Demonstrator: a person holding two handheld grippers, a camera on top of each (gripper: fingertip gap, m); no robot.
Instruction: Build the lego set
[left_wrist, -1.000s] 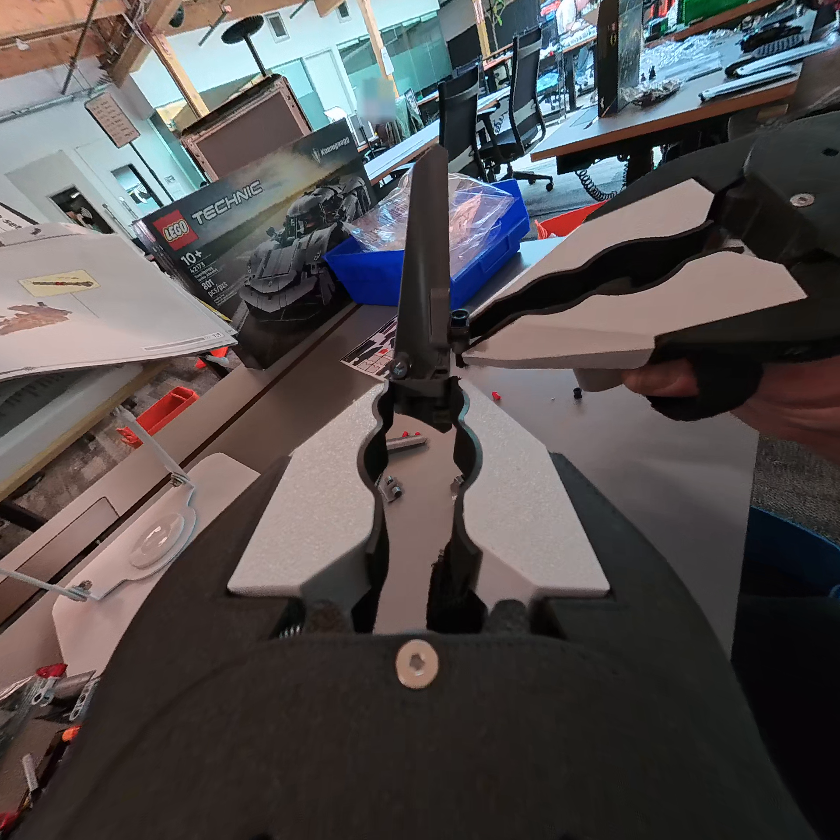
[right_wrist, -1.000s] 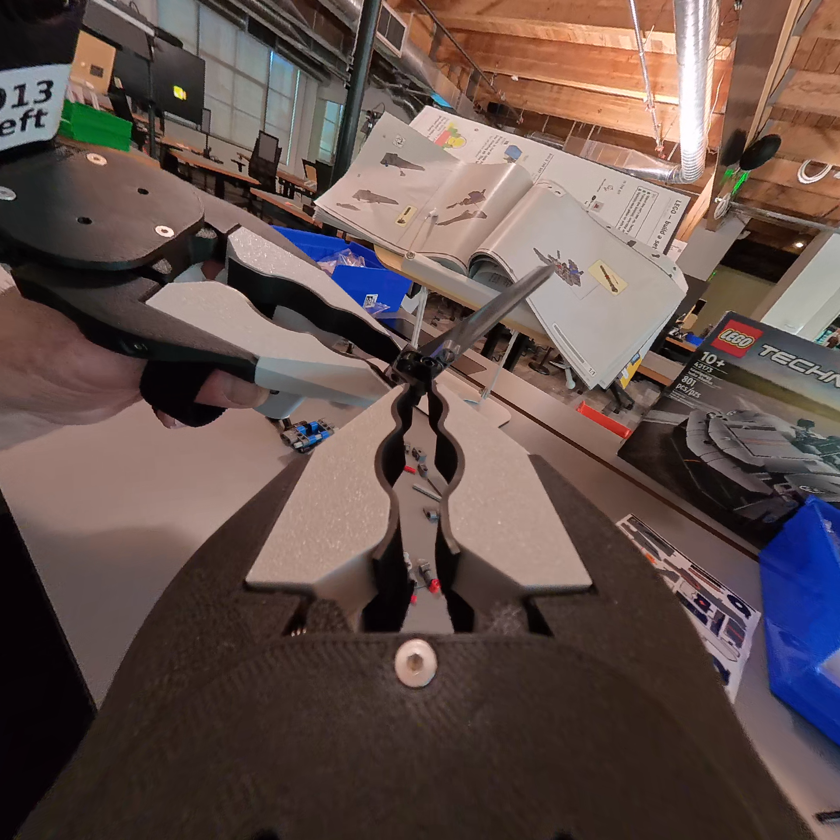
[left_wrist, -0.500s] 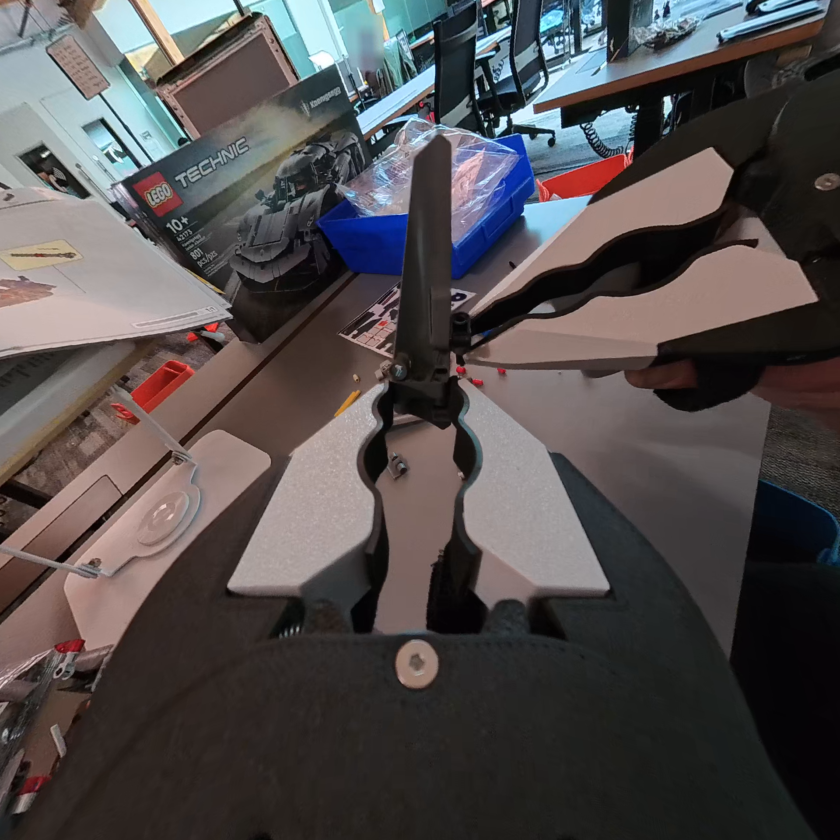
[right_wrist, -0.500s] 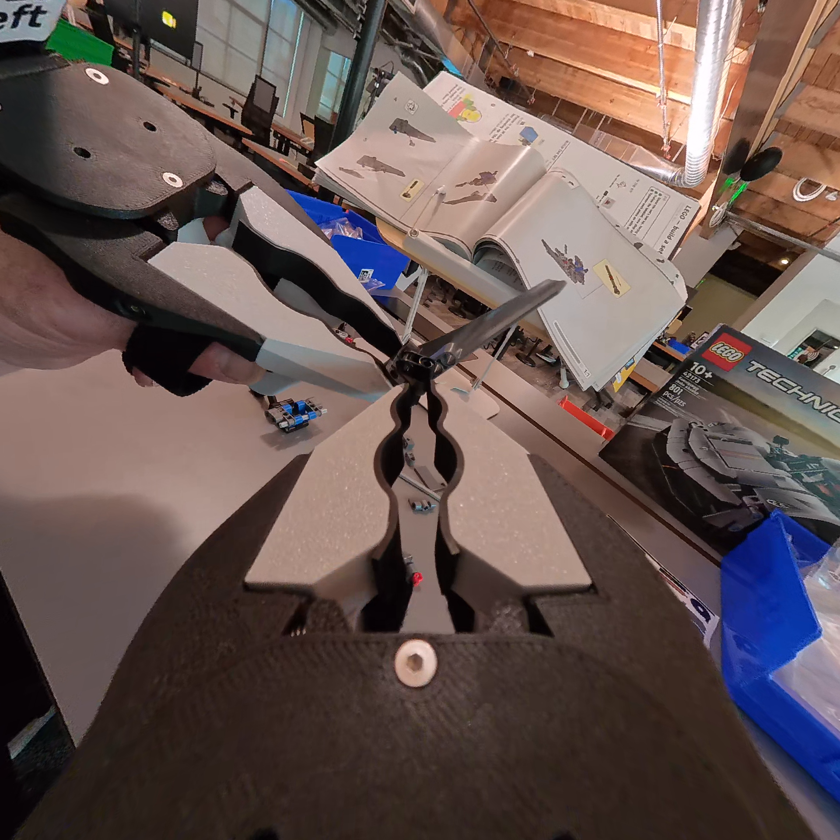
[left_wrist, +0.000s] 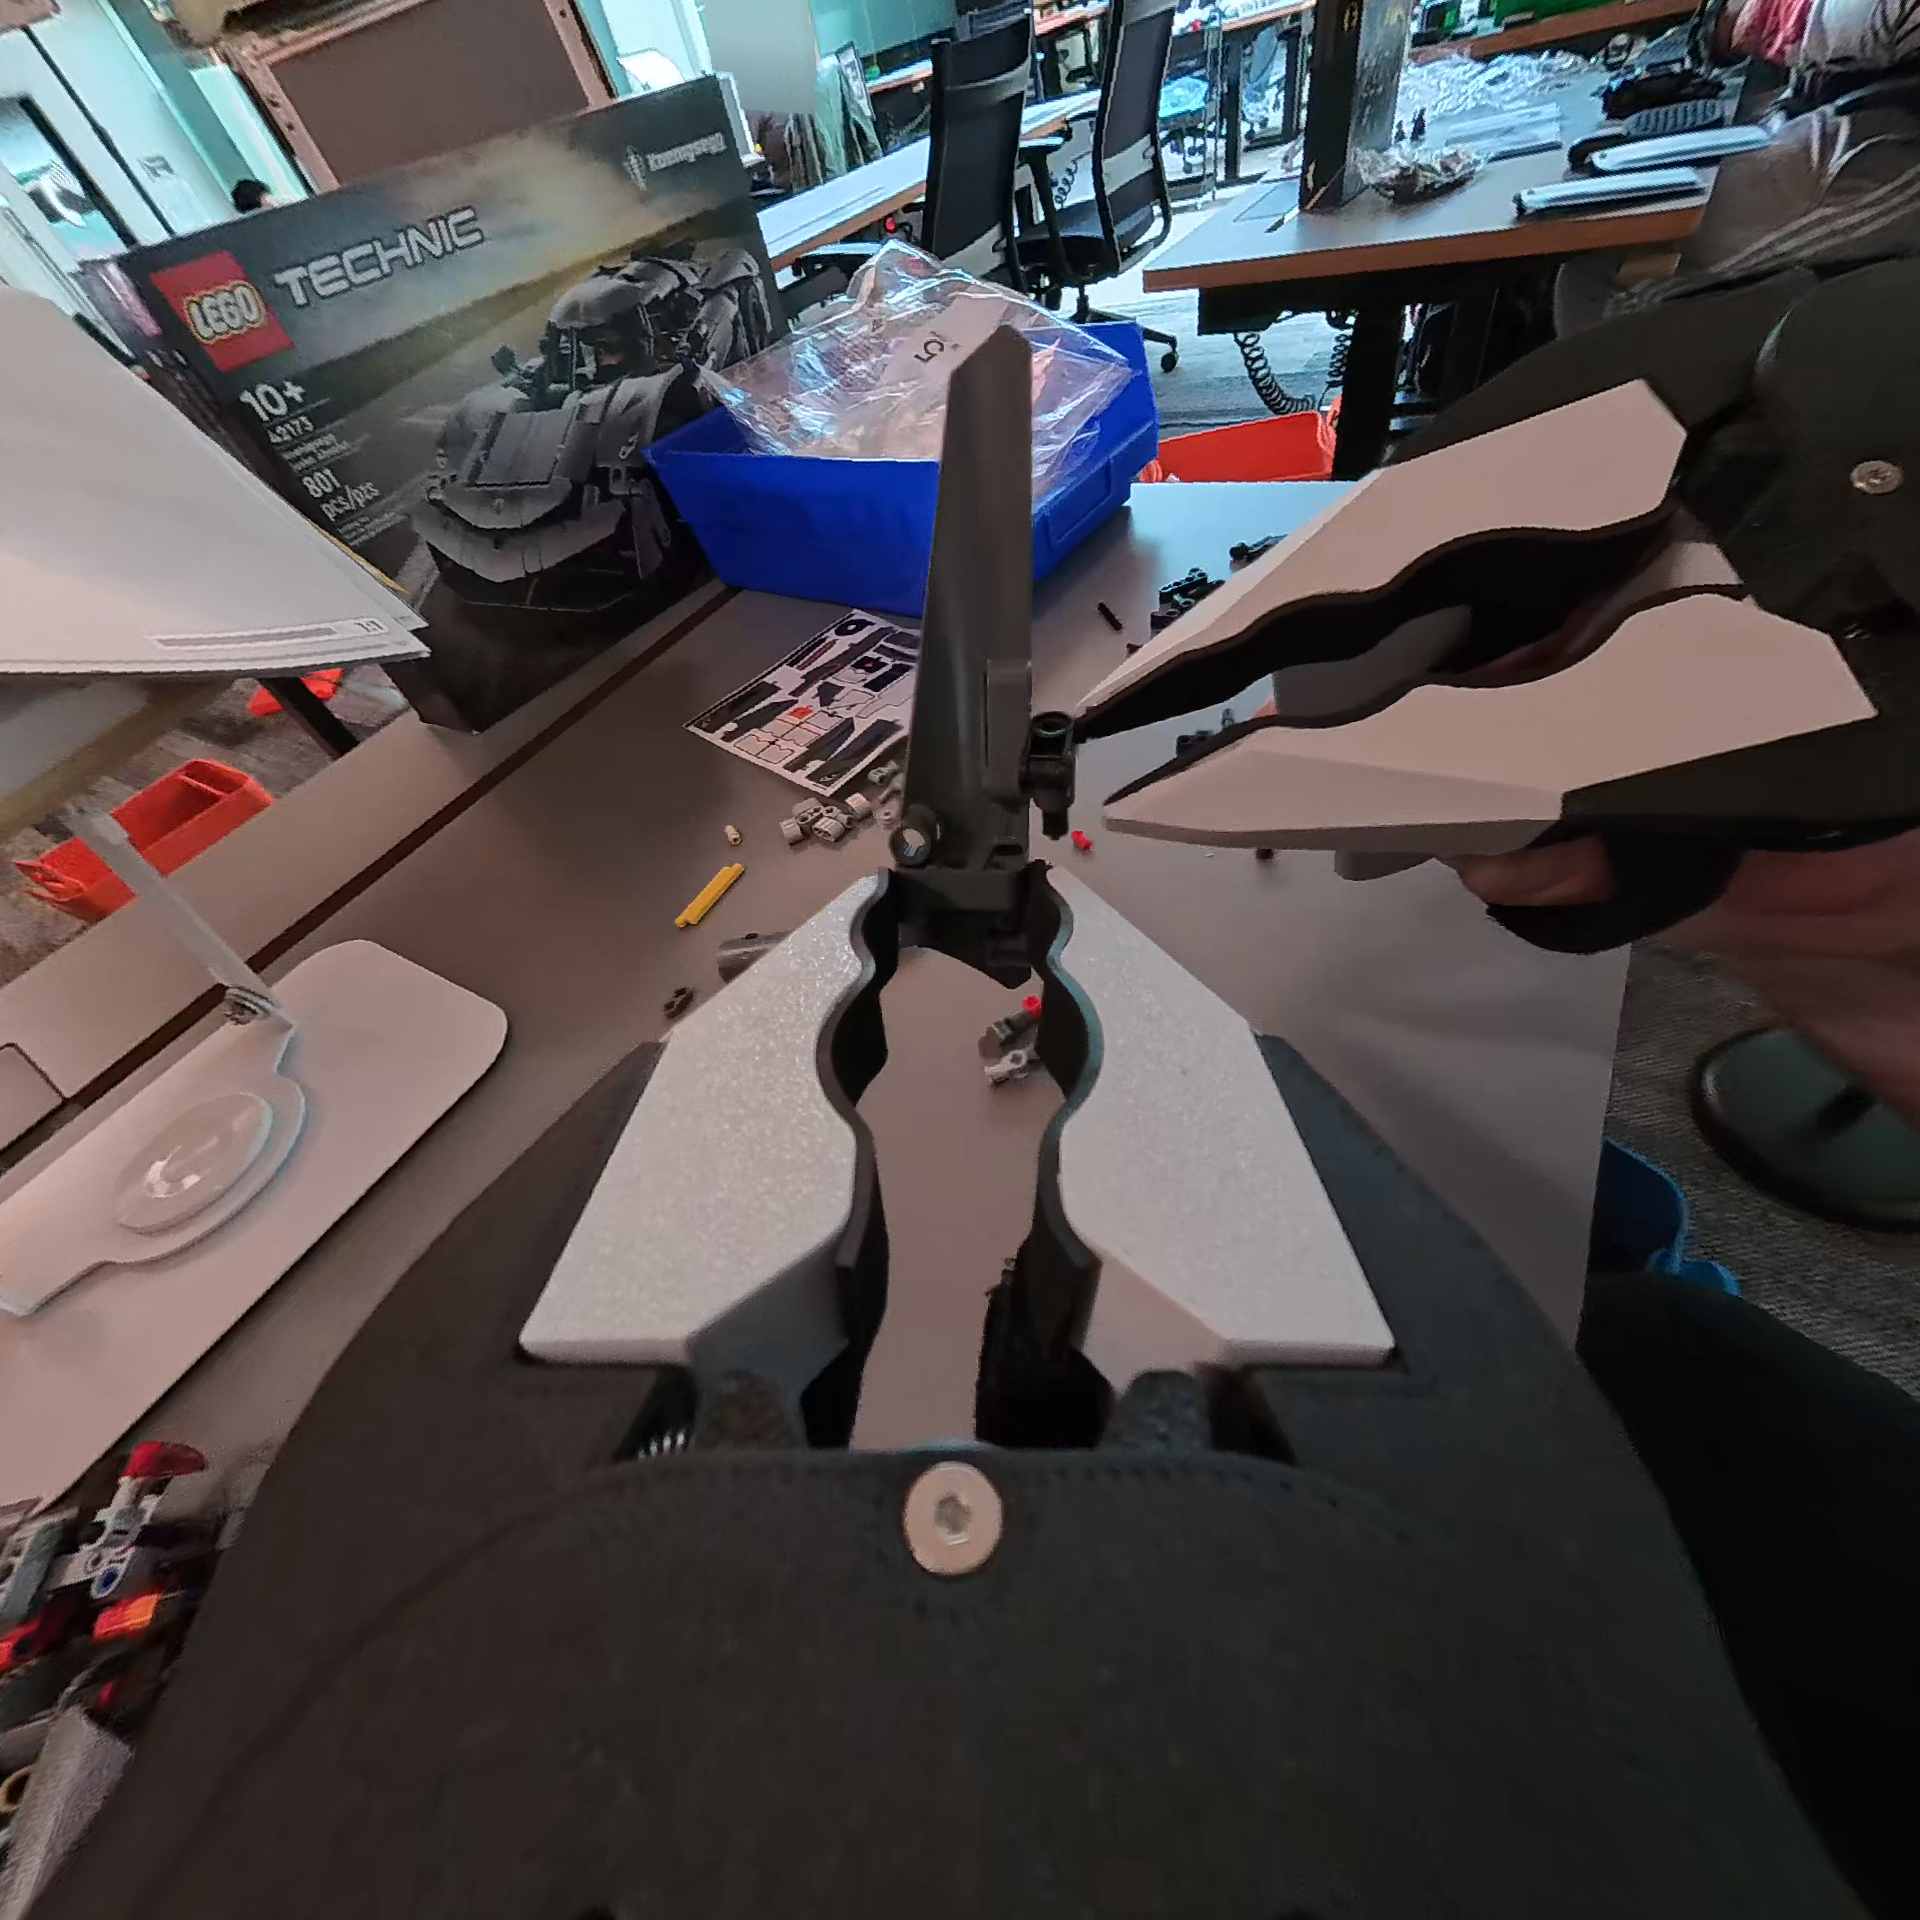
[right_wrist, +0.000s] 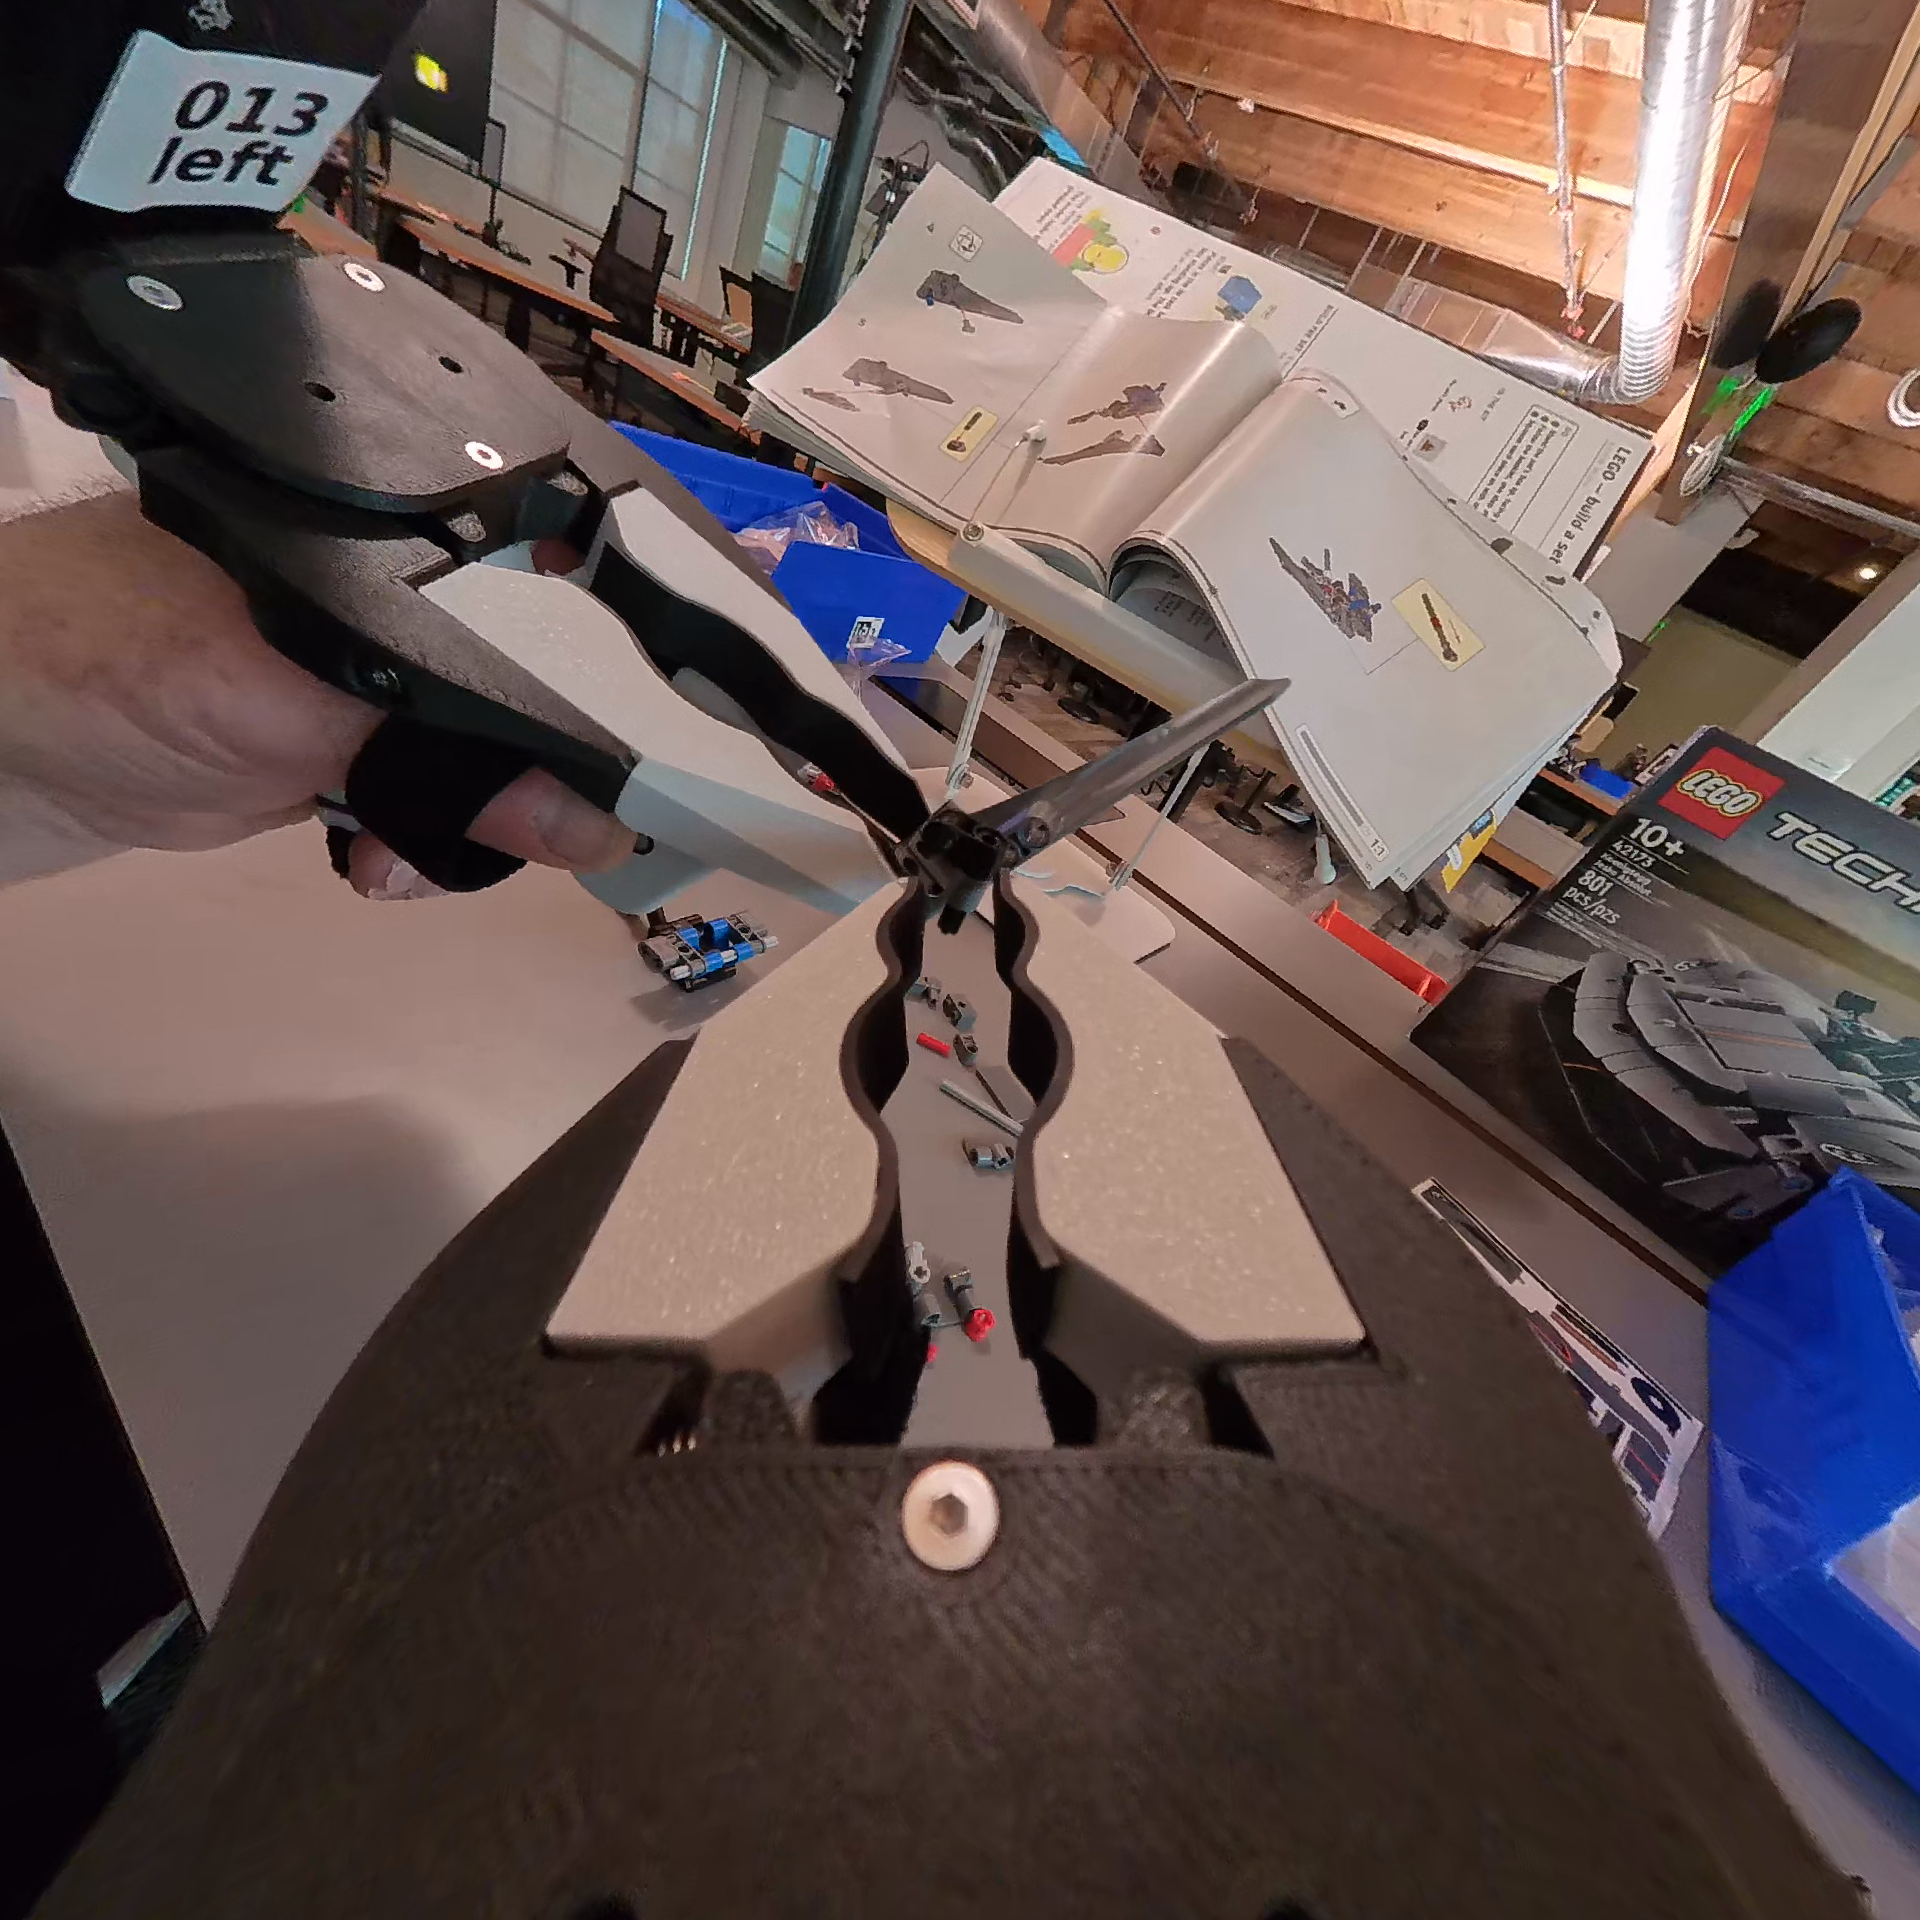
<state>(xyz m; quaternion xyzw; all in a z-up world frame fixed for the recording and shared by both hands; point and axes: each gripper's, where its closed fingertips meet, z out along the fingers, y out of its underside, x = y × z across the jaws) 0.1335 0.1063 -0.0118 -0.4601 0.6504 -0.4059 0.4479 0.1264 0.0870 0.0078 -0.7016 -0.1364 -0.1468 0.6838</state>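
Observation:
My left gripper (left_wrist: 966, 899) is shut on the base of a long dark grey Lego panel (left_wrist: 977, 582), which stands upright above the grey table (left_wrist: 1351, 1018). My right gripper (left_wrist: 1091, 774) comes in from the right. Its tips are closed on a small black connector (left_wrist: 1049, 764) pressed against the panel's lower right side. In the right wrist view my right gripper (right_wrist: 951, 894) holds the connector (right_wrist: 951, 847). There the left gripper (right_wrist: 894, 842) meets it from the left, and the panel (right_wrist: 1143, 748) points up to the right.
A Lego box (left_wrist: 468, 395), a blue bin (left_wrist: 883, 509) with plastic bags and a sticker sheet (left_wrist: 810, 707) lie beyond. Loose small parts (right_wrist: 966, 1049) and a yellow axle (left_wrist: 710, 896) lie below the grippers. An open instruction booklet (right_wrist: 1195, 468) sits on a stand. A small blue-grey subassembly (right_wrist: 707, 945) lies on the left.
Both grippers have tipped downward together, so more of the table and loose parts shows. The holds on the panel and the connector are unchanged.

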